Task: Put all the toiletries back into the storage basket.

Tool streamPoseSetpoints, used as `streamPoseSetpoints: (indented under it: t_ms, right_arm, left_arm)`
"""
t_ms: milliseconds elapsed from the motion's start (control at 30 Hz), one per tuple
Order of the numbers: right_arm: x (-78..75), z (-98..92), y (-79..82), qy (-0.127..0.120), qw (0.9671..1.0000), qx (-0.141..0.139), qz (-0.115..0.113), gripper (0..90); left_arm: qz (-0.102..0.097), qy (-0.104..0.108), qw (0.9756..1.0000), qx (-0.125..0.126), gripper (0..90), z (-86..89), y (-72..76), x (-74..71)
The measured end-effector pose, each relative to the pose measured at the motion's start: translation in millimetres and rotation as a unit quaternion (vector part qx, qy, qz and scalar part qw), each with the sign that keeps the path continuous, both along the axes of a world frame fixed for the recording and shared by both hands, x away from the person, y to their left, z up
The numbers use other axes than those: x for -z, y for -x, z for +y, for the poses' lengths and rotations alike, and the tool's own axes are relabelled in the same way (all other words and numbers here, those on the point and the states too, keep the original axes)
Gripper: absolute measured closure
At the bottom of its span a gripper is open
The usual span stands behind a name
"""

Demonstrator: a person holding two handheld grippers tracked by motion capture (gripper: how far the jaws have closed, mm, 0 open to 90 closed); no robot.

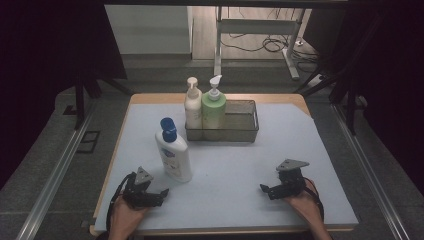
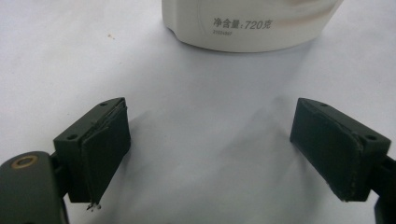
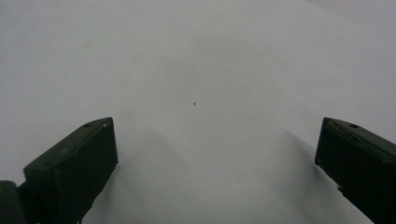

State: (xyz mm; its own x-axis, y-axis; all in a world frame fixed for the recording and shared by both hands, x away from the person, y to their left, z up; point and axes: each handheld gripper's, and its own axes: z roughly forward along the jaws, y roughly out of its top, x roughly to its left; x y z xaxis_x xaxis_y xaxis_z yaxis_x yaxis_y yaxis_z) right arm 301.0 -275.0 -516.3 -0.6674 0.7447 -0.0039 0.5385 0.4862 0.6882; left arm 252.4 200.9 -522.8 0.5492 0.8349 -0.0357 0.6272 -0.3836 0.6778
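Blue-capped lotion bottle (image 1: 173, 150) is standing left of centre in the high view, just above the left gripper (image 1: 162, 192), whose jaws are gaping empty. Next, probably: advancing squarely around its base. Right gripper (image 1: 263, 188) is resting spread, lower right.

- High view: you get dim, even light on the pale mat (image 1: 235, 170); the surround falls to near black at both sides; the floor beyond is brighter; the whole frame is soft and grainy.
- Left gripper view: brighter; your jaws throw soft shadows on the mat; print on the white bottle (image 2: 247, 23) reads sharp; the near jaws blur slightly.
- Right gripper view: grey, flat, hazy; faint shadows beside your jaws; corners darken.
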Motion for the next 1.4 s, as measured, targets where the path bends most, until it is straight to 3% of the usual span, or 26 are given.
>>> streamPoseSetpoints:
  t_ms: [633, 1400]
  right_arm:
    - [-33.1, 23.9, 2.4, -0.062, 0.9968, -0.043, -0.027, 0.0]
    - [-68.2, 101.0, -8.8, -0.094, 0.9863, -0.129, -0.041, 0.0]
  left_arm:
    - [-0.003, -0.001, 1.0, 0.0, 12.0, -0.3, 0.5, 0.5]
    - [-0.003, -0.002, 1.0, 0.001, 12.0, -0.1, 0.3, 0.4]
